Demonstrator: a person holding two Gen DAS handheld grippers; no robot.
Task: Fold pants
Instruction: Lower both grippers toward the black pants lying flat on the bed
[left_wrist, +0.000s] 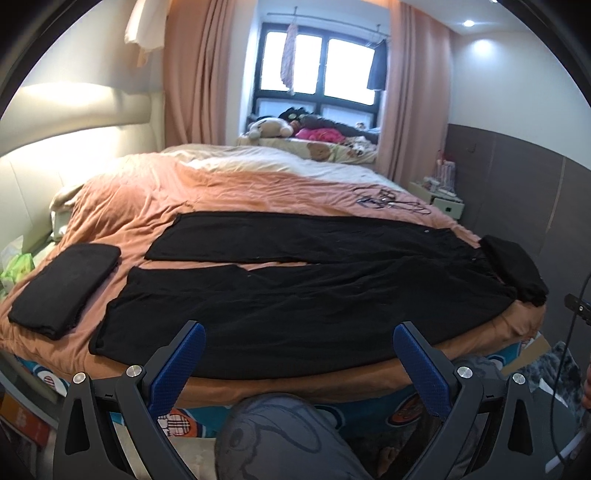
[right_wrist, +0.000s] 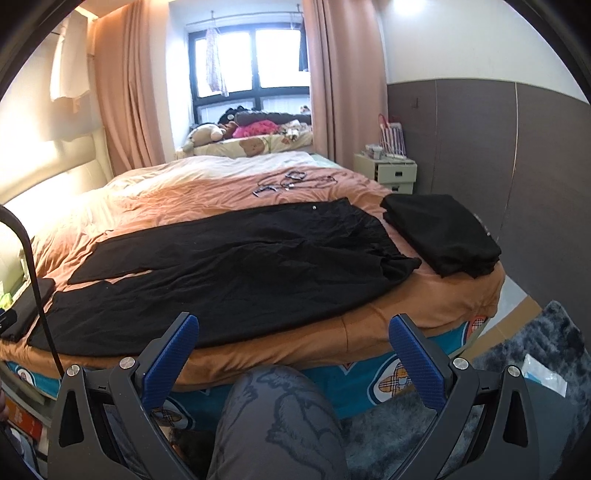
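One pair of black pants (left_wrist: 295, 291) lies spread flat on the orange bedcover (left_wrist: 236, 192), its two legs running toward the headboard side and its waist toward the other end. Two folded black garments lie on the same cover: one folded stack (left_wrist: 62, 288) just beyond the leg hems, the other folded stack (right_wrist: 441, 234) just beyond the waist, close to the pants. A tangle of cables (right_wrist: 291, 182) lies farther up the bed than the pants. The left gripper (left_wrist: 299, 350) hangs before the near edge of the pants with its two blue fingers (left_wrist: 177, 369) spread wide and holding nothing. The right gripper (right_wrist: 293, 343) hangs likewise, its fingers (right_wrist: 415, 365) wide apart and empty, nearer than the pants' near edge and not touching the cloth. A person's knee (right_wrist: 273, 417) in grey patterned trousers shows below the pants, between the fingers.
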